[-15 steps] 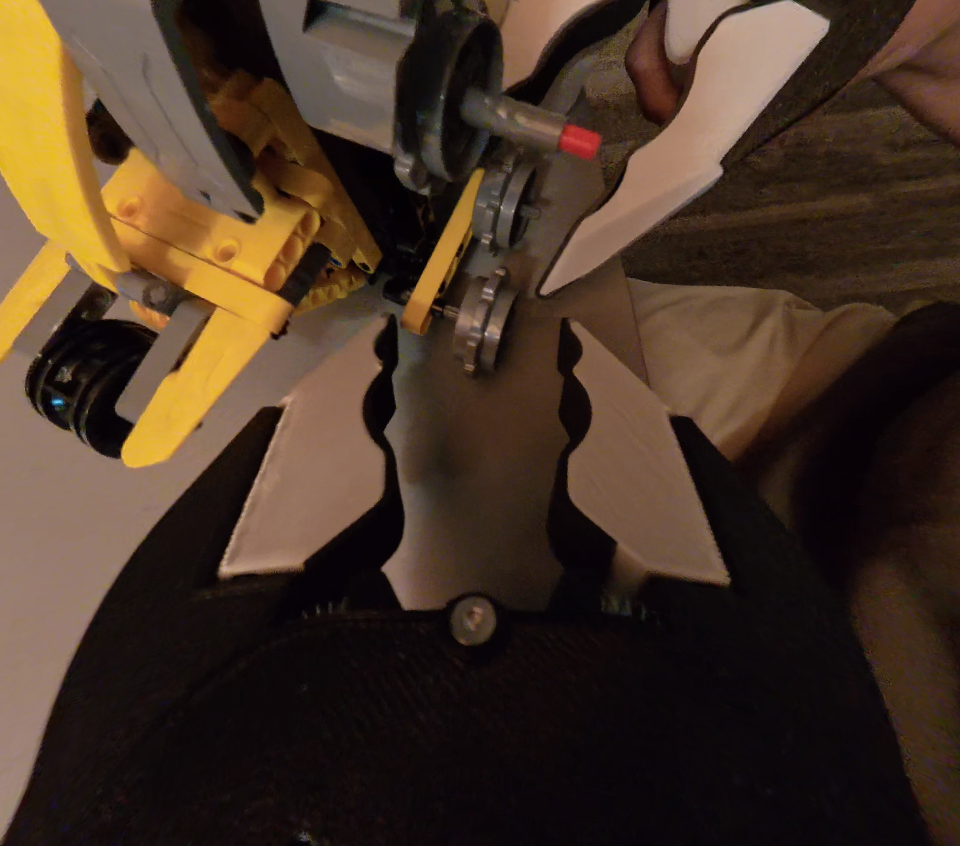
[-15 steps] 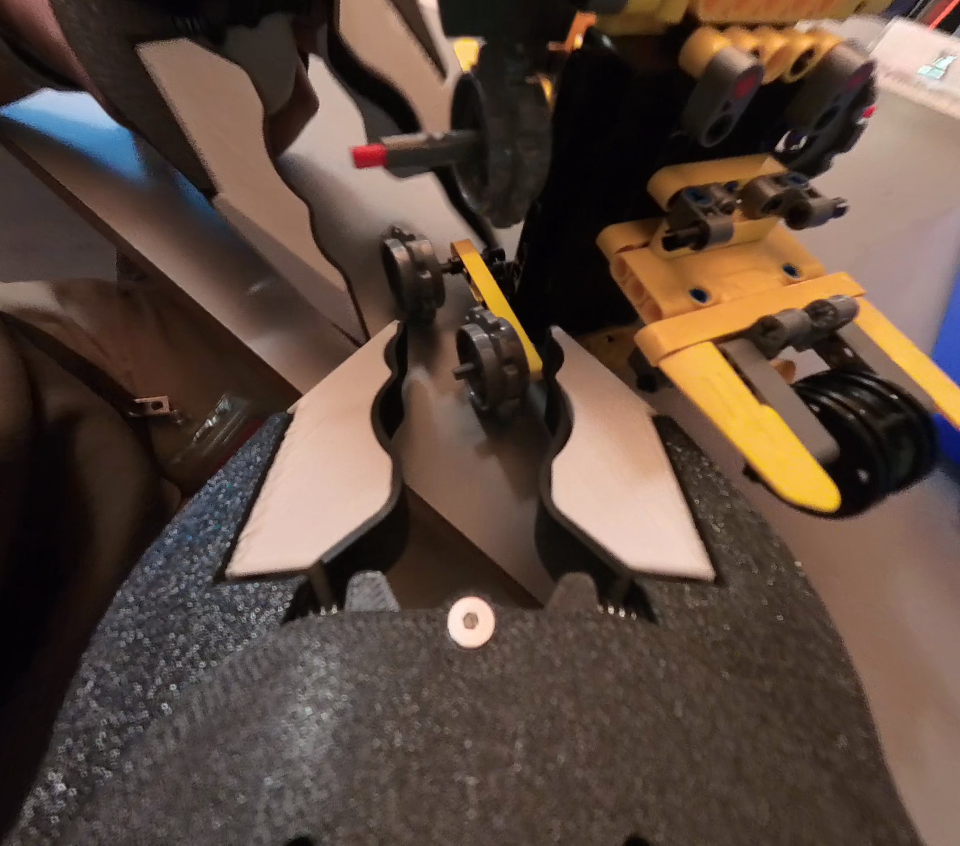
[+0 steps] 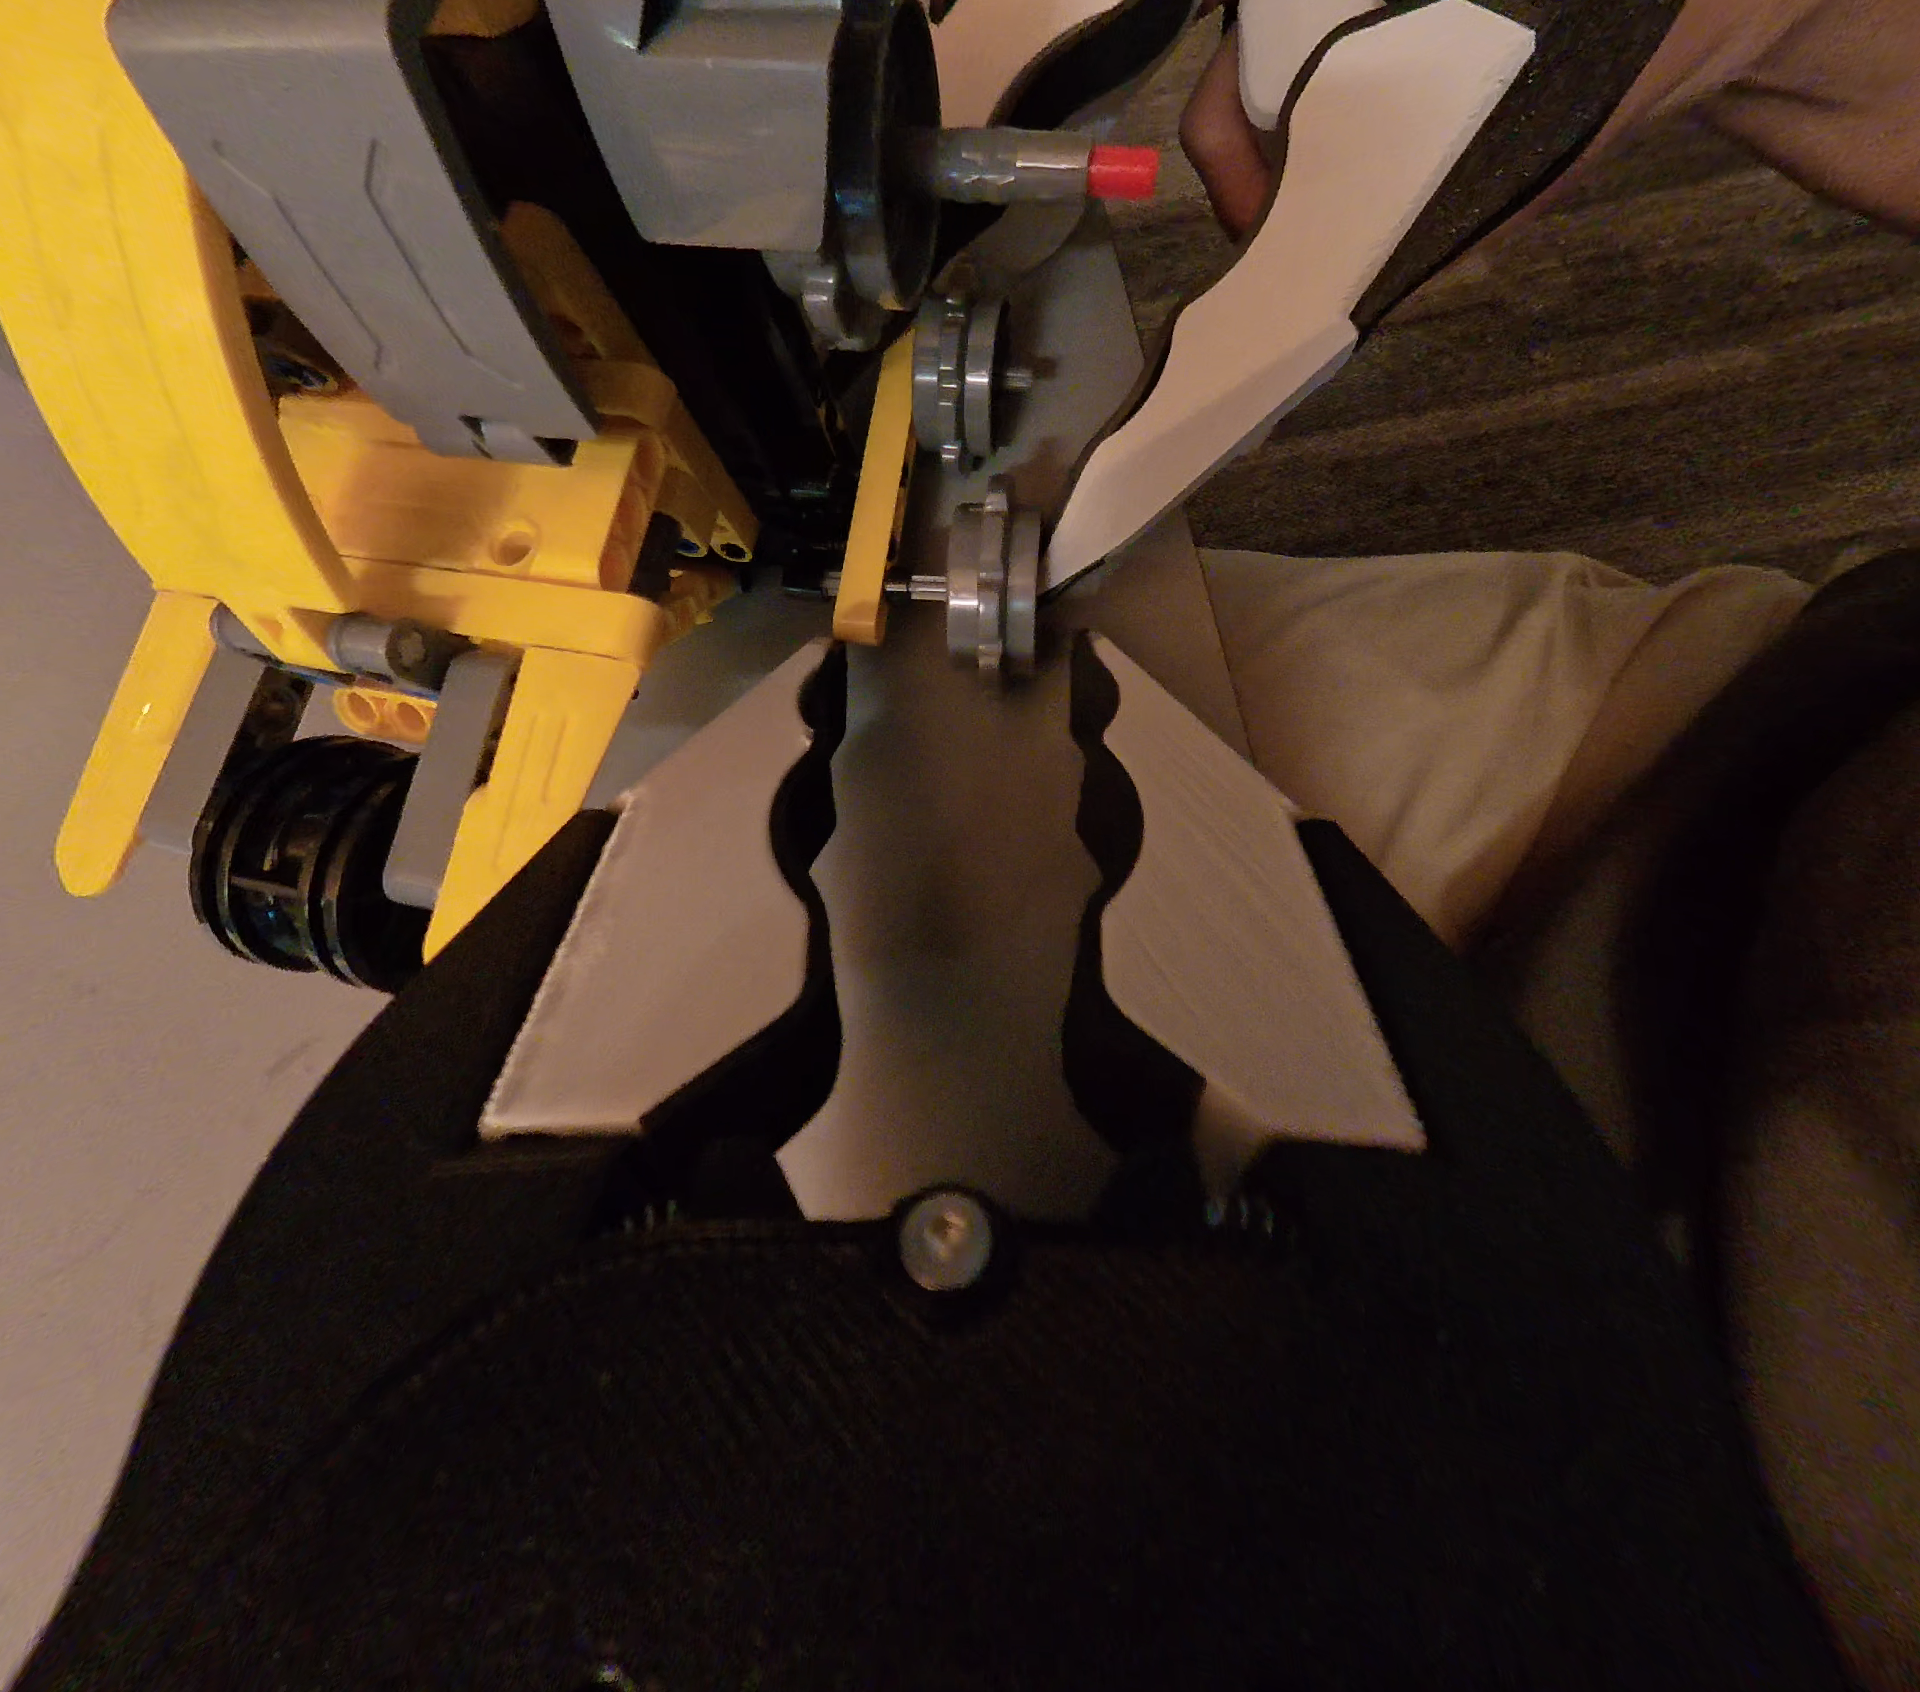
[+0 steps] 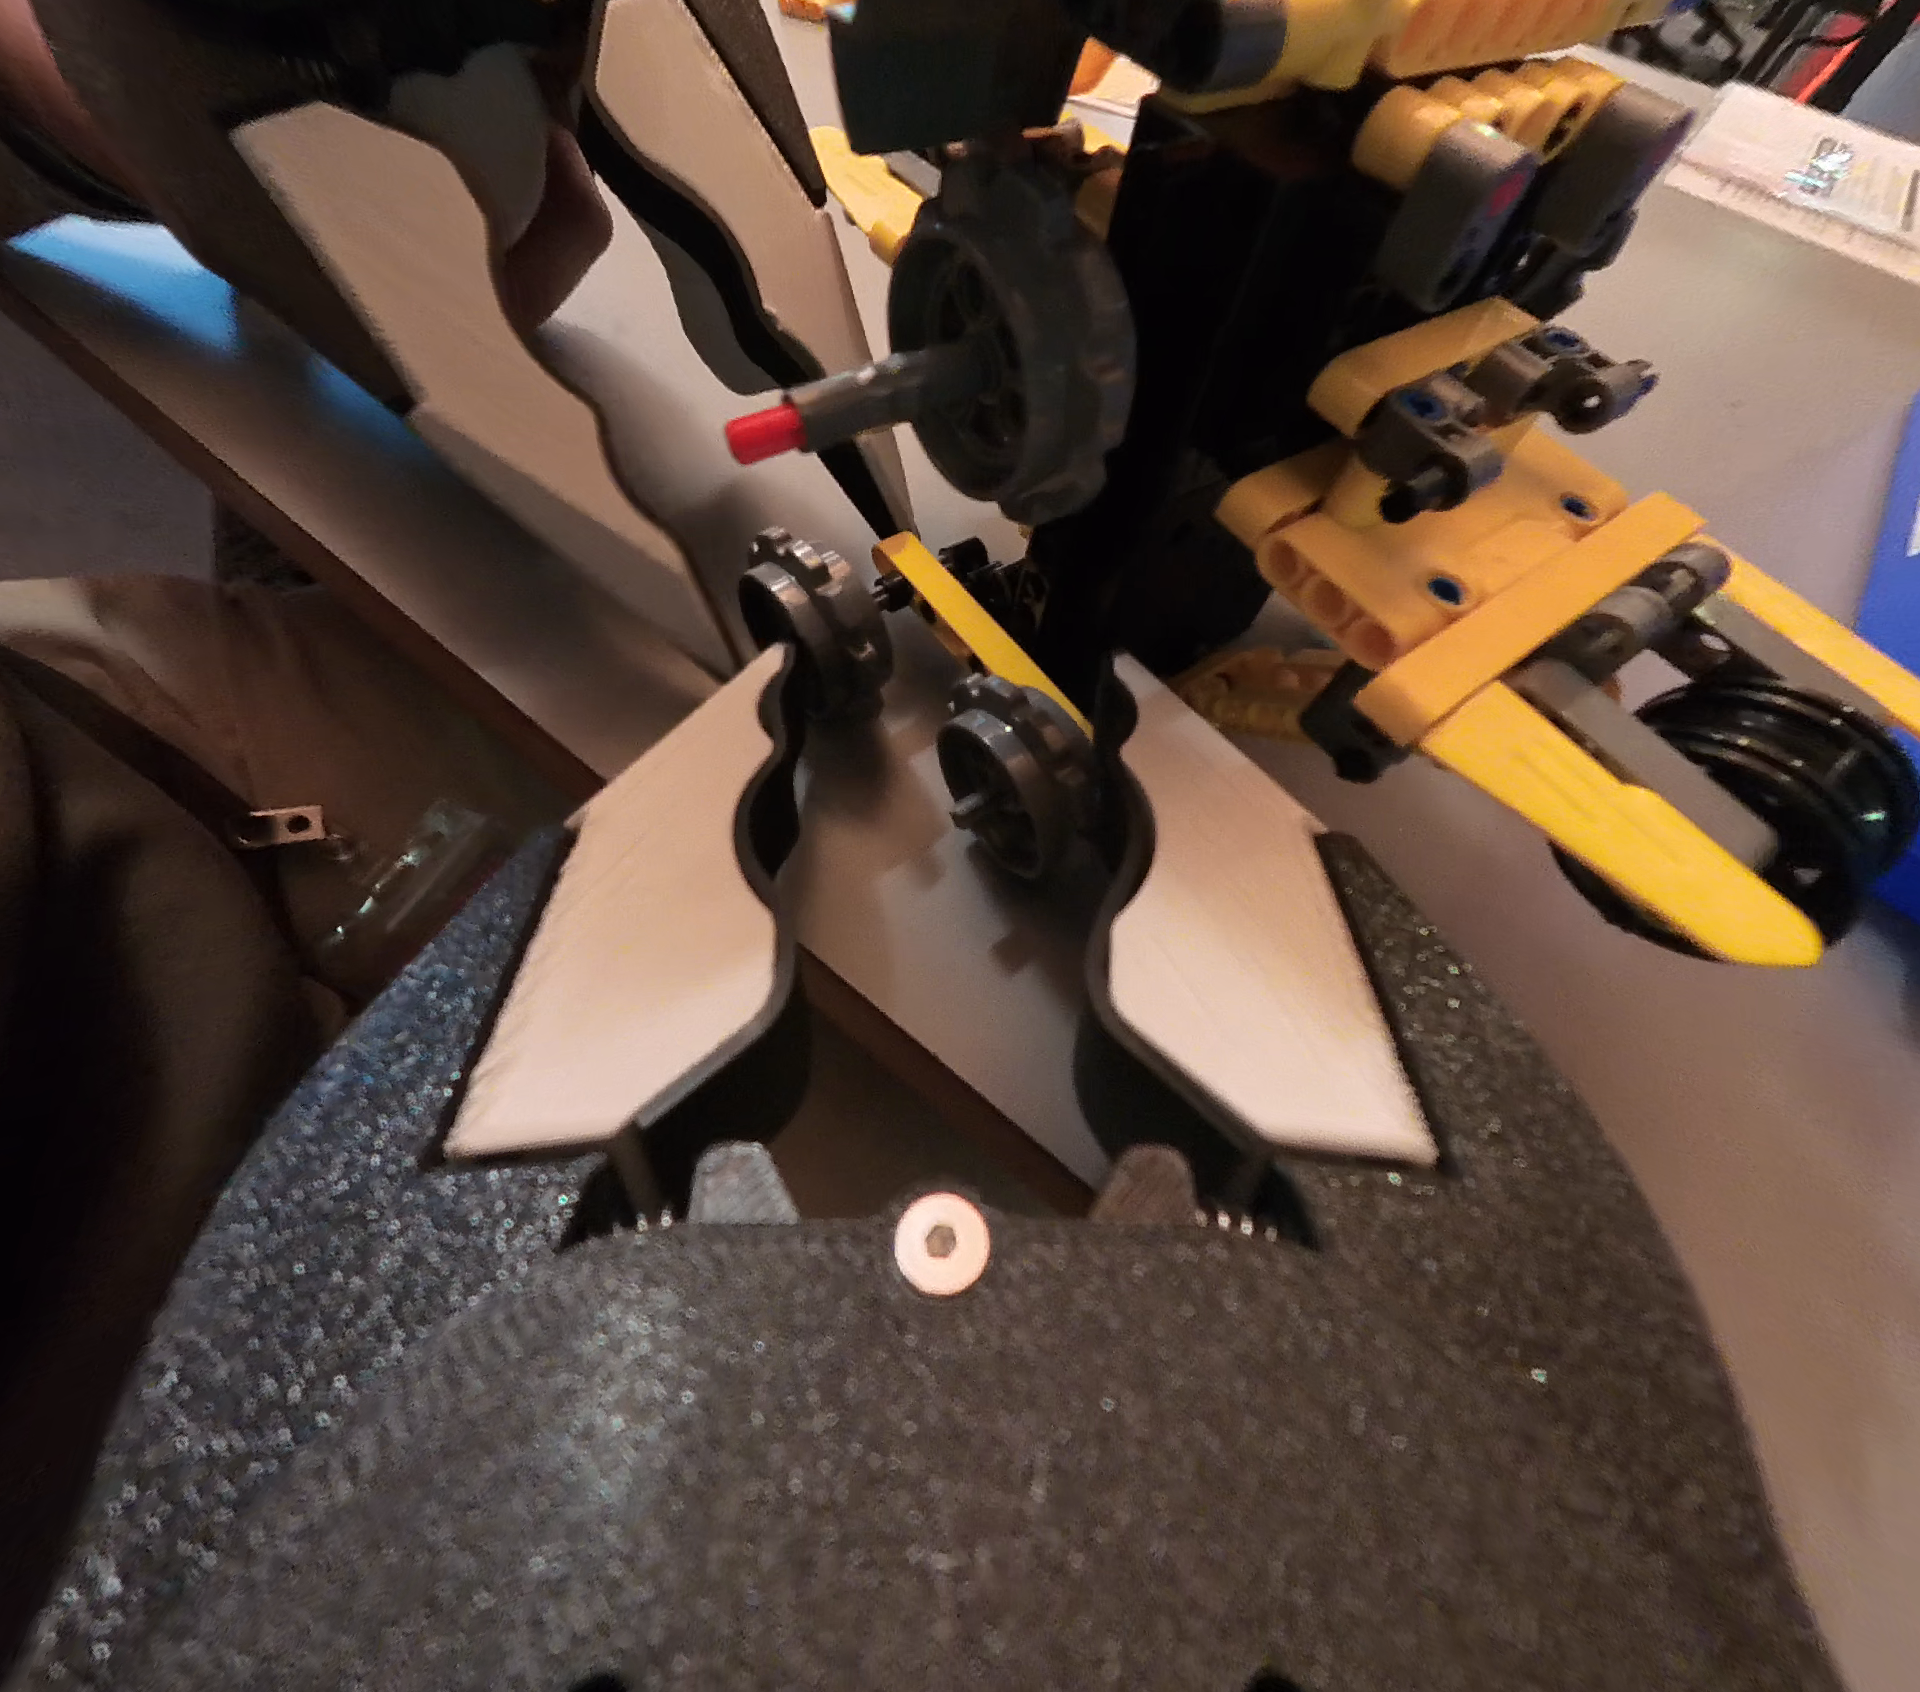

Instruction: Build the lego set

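Both grippers, left (image 3: 951, 655) and right (image 4: 940, 686), are kept spread, unmoved, around the lower-centre grey gear (image 3: 992, 582).

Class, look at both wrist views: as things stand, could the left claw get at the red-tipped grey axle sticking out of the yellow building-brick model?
Probably yes. The left claw stands open, and the red-tipped axle juts out sideways beyond it, bare along its length. Two small grey gears lie between, and the right claw, also open, crowds that side.
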